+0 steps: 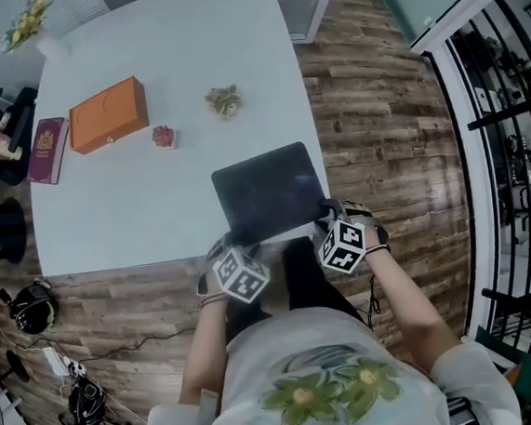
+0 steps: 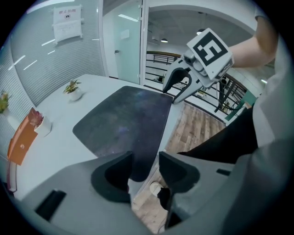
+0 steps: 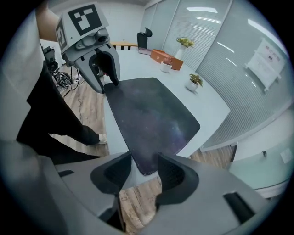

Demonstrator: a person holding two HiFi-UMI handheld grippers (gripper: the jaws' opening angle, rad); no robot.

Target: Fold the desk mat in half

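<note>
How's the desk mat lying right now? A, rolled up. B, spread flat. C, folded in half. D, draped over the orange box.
B: the desk mat lies spread flat on the table, a near corner between the open jaws of the left tool and of the right tool.

The right gripper (image 3: 144, 163) is straddling the desk mat's (image 3: 151, 119) corner at the surface's (image 3: 202, 103) edge, jaws standing apart; the left gripper (image 3: 106, 82) is sitting at the neighbouring corner.

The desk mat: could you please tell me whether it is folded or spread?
Spread: the desk mat lies flat in one layer on the table, no part turned over.
</note>
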